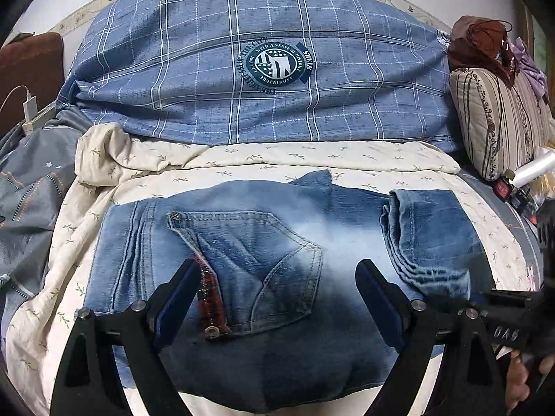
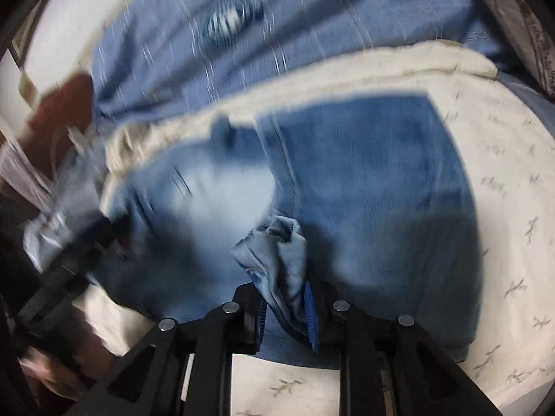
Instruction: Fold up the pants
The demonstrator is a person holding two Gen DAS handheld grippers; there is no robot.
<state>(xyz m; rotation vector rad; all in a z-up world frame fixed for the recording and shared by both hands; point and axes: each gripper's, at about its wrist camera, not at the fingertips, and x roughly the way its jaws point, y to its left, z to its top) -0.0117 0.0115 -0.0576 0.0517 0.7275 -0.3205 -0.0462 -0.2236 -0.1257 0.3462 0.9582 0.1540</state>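
Observation:
Faded blue jeans point(image 1: 242, 242) lie partly folded on a cream floral quilt point(image 1: 242, 166), back pocket up, with the leg ends point(image 1: 426, 239) folded over at the right. My left gripper point(image 1: 277, 277) is open just above the seat of the jeans, fingers on either side of the pocket. My right gripper point(image 2: 284, 298) is shut on a bunched fold of the jeans' leg hem point(image 2: 277, 253) and holds it above the denim point(image 2: 364, 190); that view is motion-blurred. The right gripper's body point(image 1: 503, 315) shows at the left view's lower right edge.
A large blue plaid pillow point(image 1: 260, 62) lies behind the quilt. A striped cushion point(image 1: 499, 121) with brown cloth on top sits at the right. A grey patterned blanket point(image 1: 31, 180) and a white charger point(image 1: 29, 104) are at the left.

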